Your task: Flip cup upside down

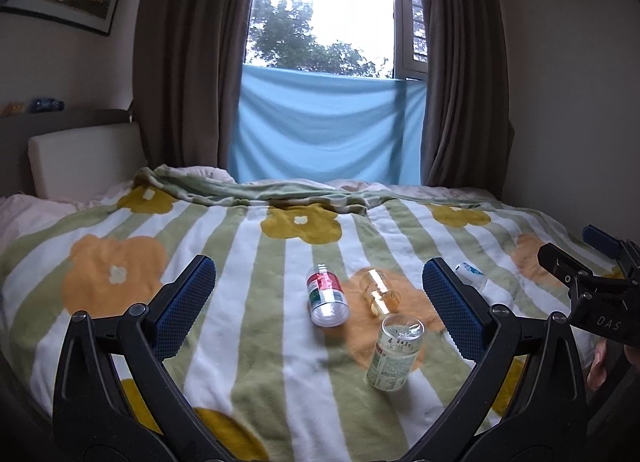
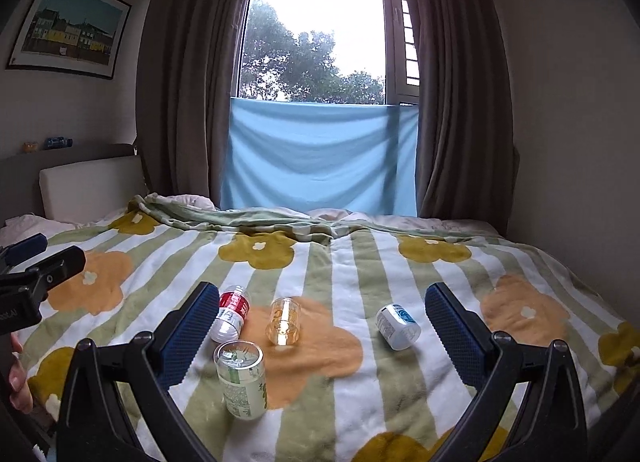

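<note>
In the left wrist view the blue-labelled cup (image 1: 472,276) is mostly hidden behind a blue finger pad, and the right gripper (image 1: 592,262) is cut off at the frame edge, so its state cannot be told there; in the right wrist view only a corner of the left gripper (image 2: 36,262) shows at the left edge, and the red-labelled cup (image 2: 231,312) is partly covered by a finger; the print on every label is too small to read; four cups lie on the flowered blanket (image 2: 360,262) of the bed, counted from the amber cup (image 2: 284,322) on the orange flower: the red-labelled cup just to its left, the green-labelled cup (image 2: 242,380) nearer the cameras and tilted with its flat base up, the blue-labelled cup (image 2: 398,326) well apart to its right, on its side; the amber cup itself lies on its side; two grippers, left gripper (image 1: 320,302) and right gripper (image 2: 320,326), each with fingers spread wide and holding nothing, above the blanket.
</note>
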`<state>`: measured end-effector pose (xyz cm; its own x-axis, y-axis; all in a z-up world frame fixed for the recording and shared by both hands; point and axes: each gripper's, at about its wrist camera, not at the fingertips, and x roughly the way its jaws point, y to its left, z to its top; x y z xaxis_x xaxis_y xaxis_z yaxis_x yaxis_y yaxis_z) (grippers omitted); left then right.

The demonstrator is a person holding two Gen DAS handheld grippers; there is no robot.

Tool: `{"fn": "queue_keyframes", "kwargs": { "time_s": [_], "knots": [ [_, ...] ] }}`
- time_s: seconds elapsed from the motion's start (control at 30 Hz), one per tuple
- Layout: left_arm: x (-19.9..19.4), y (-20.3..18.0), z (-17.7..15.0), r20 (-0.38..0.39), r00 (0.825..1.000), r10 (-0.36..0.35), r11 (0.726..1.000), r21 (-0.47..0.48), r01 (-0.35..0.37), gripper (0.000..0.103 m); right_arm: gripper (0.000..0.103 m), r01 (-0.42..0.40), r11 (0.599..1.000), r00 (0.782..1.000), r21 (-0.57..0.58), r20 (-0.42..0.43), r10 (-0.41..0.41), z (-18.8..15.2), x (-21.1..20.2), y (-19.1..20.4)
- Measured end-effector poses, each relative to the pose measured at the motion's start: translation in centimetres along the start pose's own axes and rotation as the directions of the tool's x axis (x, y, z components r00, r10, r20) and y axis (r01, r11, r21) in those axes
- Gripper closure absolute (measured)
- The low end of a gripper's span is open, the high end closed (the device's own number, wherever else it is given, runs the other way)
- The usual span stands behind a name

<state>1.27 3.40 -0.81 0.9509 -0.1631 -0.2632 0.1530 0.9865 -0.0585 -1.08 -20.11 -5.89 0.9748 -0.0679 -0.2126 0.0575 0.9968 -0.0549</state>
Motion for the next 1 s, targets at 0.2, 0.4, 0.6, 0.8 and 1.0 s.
{"fn": "queue_keyframes", "kwargs": {
  "time_s": [0.2,0.4,0.6,0.8,1.0],
  "knots": [
    [-0.34,-0.06,-0.3,0.022,0.999,0.028,0.999,0.016,-0.029,0.0,0.0,0.006,1.0,1.0,-0.006,0.008,-0.006,0.25,-0.13,0.03],
    [-0.37,-0.07,-0.29,0.02,1.0,0.023,1.0,0.017,-0.024,0.0,0.0,0.009,1.0,1.0,-0.001,0.011,-0.009,0.51,-0.19,-0.17],
    [-0.34,-0.19,-0.28,0.012,1.0,0.018,1.0,0.017,-0.018,0.0,0.0,0.01,1.0,1.0,0.002,0.013,-0.01,0.73,-0.21,-0.38],
    [-0.47,-0.47,-0.31,0.012,1.0,0.013,1.0,0.025,-0.013,0.0,0.0,0.011,1.0,1.0,0.004,0.015,-0.011,0.71,-0.29,-0.43],
    [-0.63,-0.64,-0.29,0.015,1.0,0.006,1.0,0.029,-0.006,0.0,0.0,0.011,1.0,1.0,0.004,0.016,-0.011,0.73,-0.28,-0.43]
  ]
}}
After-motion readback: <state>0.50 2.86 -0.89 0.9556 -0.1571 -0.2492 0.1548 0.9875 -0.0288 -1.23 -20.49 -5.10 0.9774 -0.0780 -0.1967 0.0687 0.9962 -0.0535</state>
